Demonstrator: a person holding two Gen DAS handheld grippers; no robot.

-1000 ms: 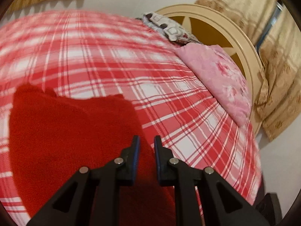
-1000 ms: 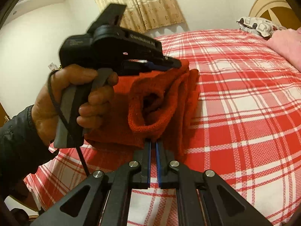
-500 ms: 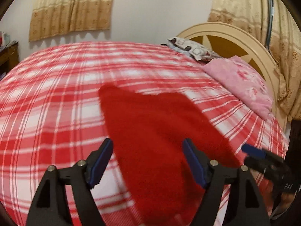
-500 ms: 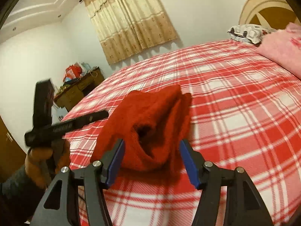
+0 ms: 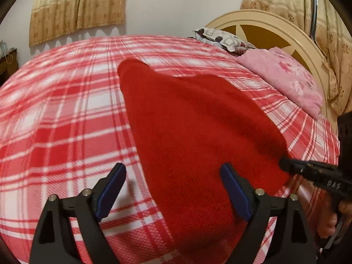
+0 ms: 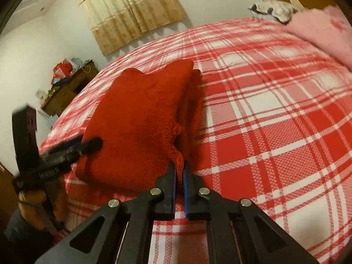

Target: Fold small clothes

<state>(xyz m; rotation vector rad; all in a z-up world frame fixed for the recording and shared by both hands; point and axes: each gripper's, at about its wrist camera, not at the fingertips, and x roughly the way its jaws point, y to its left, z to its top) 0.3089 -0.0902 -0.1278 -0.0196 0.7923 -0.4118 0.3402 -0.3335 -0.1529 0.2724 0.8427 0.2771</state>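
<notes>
The red knitted garment (image 6: 140, 127) lies folded over on itself on the red-and-white checked bedspread (image 6: 275, 132), toward the near edge of the bed, its layers stacked and its far end running up into a soft point. From the left side it reads as one broad red slab (image 5: 193, 132) sloping across the checks. The right gripper (image 6: 179, 171) has its blue-lined jaws pinched nearly together on a loose knitted corner at the garment's near right edge; they have just been closing, and the cloth is caught between them. The left gripper (image 5: 173, 187) stands with its jaws spread wide, having just been opening; the garment's near end lies under and between the two fingers, but neither pad presses on it. In the right wrist's view the left gripper also shows at the garment's left edge, blurred, with the person's hand (image 6: 33, 202) wrapped round its handle and a dark sleeve below. Farther up the bed, a pink flowered blanket (image 5: 283, 79) lies by the cream headboard (image 5: 286, 30), with a patterned pillow (image 5: 222, 39) beside it. Beige curtains (image 6: 132, 11) hang on the white wall, and a cluttered wooden cabinet (image 6: 68, 88) stands off to the left.
</notes>
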